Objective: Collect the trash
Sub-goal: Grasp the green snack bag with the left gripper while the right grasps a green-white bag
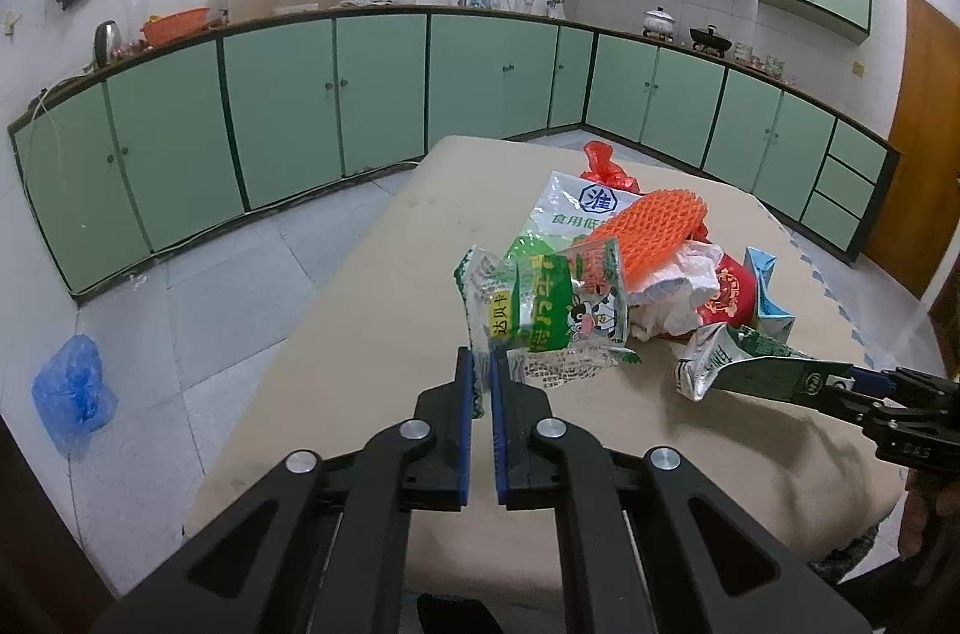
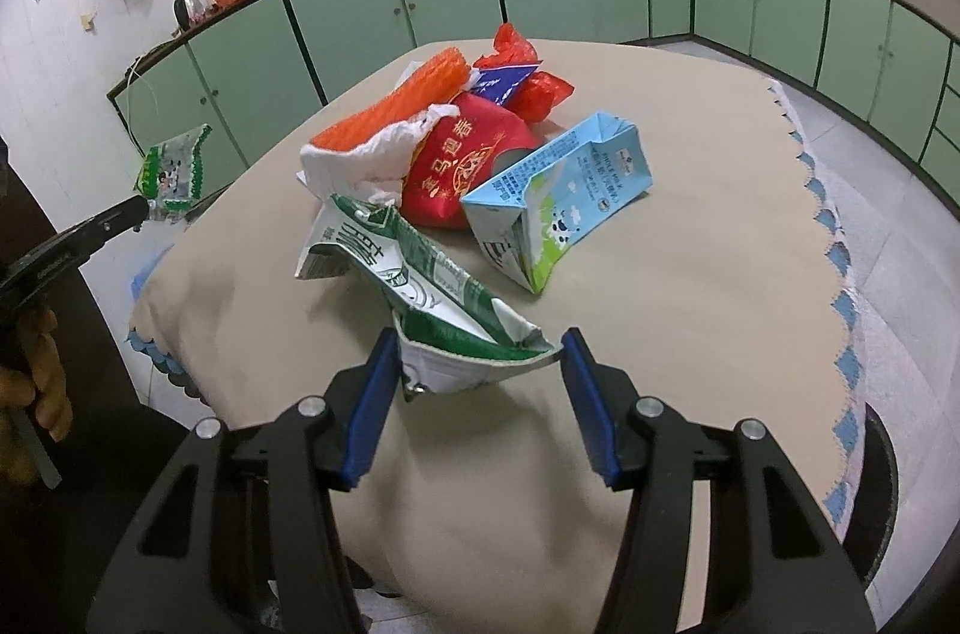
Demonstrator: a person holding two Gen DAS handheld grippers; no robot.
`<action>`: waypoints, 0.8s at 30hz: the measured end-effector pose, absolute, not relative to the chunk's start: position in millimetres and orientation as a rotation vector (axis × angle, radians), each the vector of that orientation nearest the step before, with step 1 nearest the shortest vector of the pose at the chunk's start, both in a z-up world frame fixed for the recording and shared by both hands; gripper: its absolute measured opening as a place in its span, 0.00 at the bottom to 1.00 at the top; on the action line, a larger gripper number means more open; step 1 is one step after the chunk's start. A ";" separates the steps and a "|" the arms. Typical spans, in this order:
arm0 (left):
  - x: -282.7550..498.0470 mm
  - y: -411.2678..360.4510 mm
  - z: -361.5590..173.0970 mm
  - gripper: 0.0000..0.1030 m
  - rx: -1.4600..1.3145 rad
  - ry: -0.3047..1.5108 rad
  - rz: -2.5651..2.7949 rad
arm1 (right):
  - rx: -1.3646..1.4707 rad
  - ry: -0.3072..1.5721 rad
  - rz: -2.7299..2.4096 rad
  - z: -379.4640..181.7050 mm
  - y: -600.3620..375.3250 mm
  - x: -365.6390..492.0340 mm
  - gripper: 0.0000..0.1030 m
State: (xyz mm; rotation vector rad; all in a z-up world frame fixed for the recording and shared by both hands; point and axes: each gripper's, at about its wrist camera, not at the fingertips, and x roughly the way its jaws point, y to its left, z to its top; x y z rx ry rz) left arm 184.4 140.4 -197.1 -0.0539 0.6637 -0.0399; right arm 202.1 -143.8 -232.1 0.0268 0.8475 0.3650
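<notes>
My left gripper [image 1: 480, 364] is shut on a crinkled clear-and-green snack wrapper [image 1: 540, 310], held up over the table's left edge; the right wrist view shows that wrapper [image 2: 171, 172] in the left gripper [image 2: 141, 208] too. My right gripper [image 2: 480, 346] grips the near end of a flattened green-and-white carton [image 2: 408, 262] across its width, pads pressing both edges. Its far end droops toward the table. Behind it lies a pile of trash: a blue milk carton [image 2: 558, 196], a red packet [image 2: 462, 172], orange foam netting [image 2: 390, 111], white crumpled plastic [image 2: 360, 160] and a red bag [image 2: 522, 45].
The beige cloth-covered table [image 2: 690, 304] has a blue scalloped trim at its right edge. A blue plastic bag [image 1: 75, 394] lies on the tiled floor at left. Green cabinets [image 1: 270, 105] line the walls. A person's hand [image 2: 42, 382] holds the left gripper's handle.
</notes>
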 end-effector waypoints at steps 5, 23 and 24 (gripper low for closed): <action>182.4 140.7 -195.9 0.06 -0.057 0.661 -0.038 | 0.033 0.839 0.357 -225.2 -150.3 193.7 0.51; 169.2 122.2 -183.6 0.06 -0.039 0.643 -0.078 | 0.070 0.787 0.314 -196.6 -181.9 163.0 0.51; 168.9 120.1 -182.4 0.06 -0.038 0.642 -0.081 | 0.073 0.784 0.311 -195.6 -184.0 161.8 0.51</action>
